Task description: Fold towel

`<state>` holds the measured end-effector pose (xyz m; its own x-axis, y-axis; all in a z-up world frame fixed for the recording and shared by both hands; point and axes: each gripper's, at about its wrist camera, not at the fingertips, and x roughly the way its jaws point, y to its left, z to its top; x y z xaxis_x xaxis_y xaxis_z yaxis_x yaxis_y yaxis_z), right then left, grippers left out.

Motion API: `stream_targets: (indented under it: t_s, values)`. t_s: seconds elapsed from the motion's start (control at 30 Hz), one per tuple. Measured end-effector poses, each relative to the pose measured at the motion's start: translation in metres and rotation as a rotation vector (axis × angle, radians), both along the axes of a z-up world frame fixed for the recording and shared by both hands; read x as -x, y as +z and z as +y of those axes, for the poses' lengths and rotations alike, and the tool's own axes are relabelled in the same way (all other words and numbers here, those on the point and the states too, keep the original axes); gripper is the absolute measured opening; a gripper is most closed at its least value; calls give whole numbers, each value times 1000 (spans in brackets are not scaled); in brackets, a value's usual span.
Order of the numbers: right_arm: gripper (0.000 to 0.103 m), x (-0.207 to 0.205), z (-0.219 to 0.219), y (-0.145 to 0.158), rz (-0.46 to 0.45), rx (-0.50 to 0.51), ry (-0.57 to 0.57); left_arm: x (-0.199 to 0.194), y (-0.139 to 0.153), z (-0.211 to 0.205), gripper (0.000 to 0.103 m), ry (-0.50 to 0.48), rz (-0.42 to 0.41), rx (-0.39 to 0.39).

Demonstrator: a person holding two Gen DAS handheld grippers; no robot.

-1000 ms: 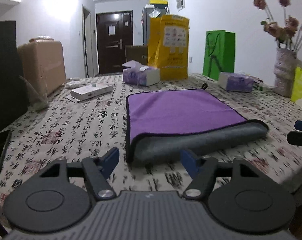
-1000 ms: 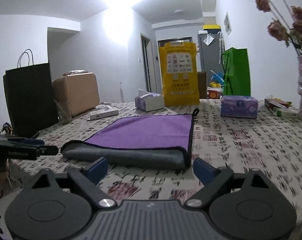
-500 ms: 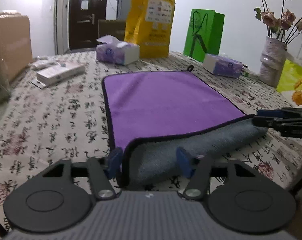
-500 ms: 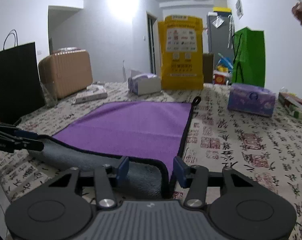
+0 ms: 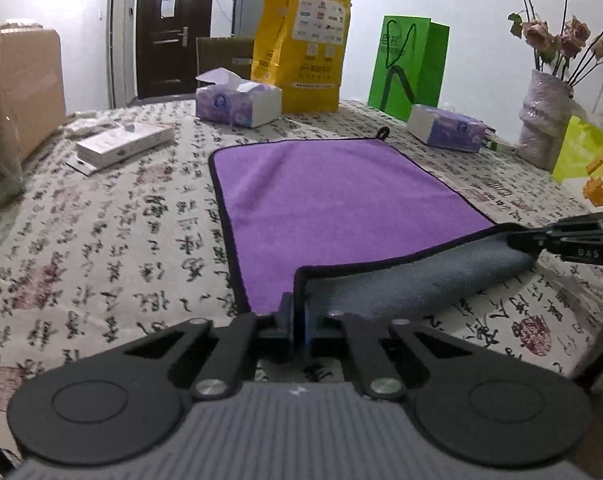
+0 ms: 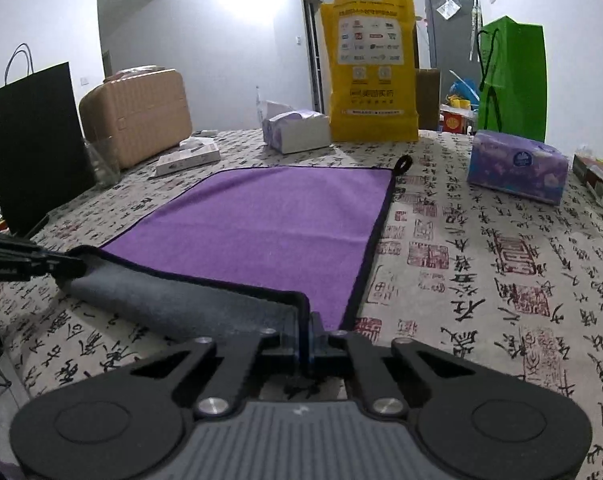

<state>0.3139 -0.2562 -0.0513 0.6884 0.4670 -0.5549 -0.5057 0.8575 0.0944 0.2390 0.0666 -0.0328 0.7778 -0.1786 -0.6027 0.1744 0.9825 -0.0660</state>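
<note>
Pinching now where both were spread a second ago, left gripper (image 5: 299, 326) and right gripper (image 6: 306, 334) jaws each clamp a near corner of the purple-and-grey microfibre towel (image 5: 333, 204) on the calligraphy-print desk (image 5: 101, 240). Right view alone shows a black paper bag (image 6: 29, 140); desk beyond the towel's far hem lies bare up to the tissue boxes.

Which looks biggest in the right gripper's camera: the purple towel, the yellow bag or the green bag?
1. Purple towel, though it lies nearest the camera.
2. Yellow bag.
3. Green bag, partly hidden by its handle strings.
</note>
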Motion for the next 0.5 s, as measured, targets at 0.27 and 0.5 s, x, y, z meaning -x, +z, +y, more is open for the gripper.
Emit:
stream_targets:
  t_s: [0.27,0.5]
  values:
    - [4,-1,5,13,-56,31,4,-11,13,-1,5,12,-34,-29]
    - [4,-19,11,26,-89,68,11,-35,27,-4,5,10,-82,-70]
